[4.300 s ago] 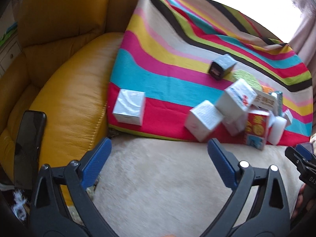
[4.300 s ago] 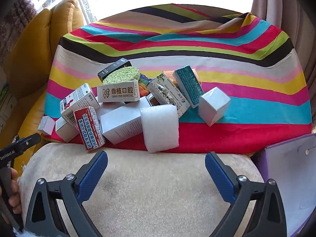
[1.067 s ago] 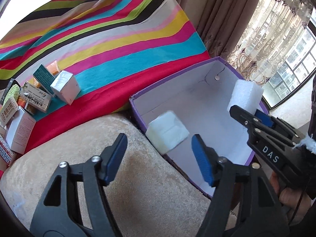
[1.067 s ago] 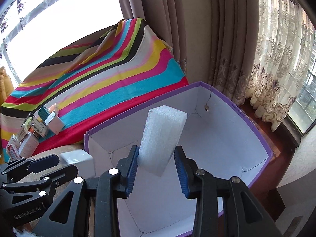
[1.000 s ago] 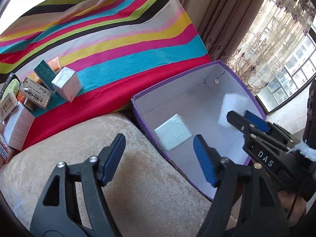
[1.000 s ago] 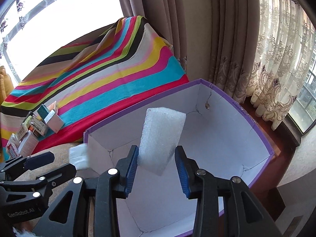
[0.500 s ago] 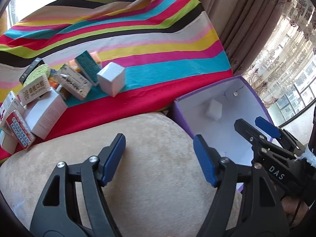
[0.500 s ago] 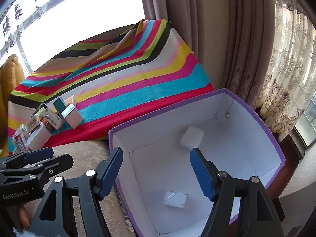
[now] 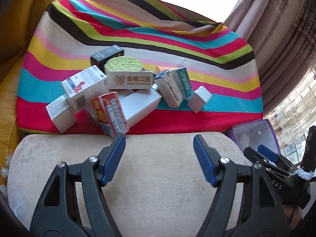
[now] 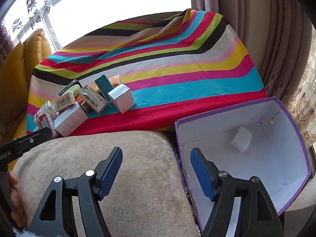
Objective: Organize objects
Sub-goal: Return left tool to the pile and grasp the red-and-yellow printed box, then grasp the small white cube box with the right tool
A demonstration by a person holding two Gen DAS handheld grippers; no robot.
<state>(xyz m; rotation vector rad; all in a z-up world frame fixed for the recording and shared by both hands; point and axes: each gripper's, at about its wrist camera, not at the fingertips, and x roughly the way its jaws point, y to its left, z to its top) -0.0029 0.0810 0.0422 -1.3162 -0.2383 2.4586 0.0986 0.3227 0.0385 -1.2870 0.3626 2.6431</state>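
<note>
My left gripper (image 9: 159, 138) hangs over the soft beige cushion (image 9: 158, 177). Its blue jaws are wide apart and hold nothing. Just past it, a pile of small boxes (image 9: 126, 90) sits on the striped cloth (image 9: 138, 29). A red and blue box (image 9: 110, 114) leans at the front of the pile, close to my left finger. A plain white box (image 9: 142, 106) lies beside it. A green sponge (image 9: 123, 64) sits on top, near the back. A small white cube box (image 9: 199, 98) stands at the right end of the pile.

My right gripper (image 10: 156, 154) is wide open too, with nothing in it. It hangs over the edge where the cushion meets the purple box (image 10: 292, 118). The purple box is white inside. A white foam block (image 10: 241, 141) lies inside it, near the far wall. The purple box sits to the right of the cushion, well apart from the pile.
</note>
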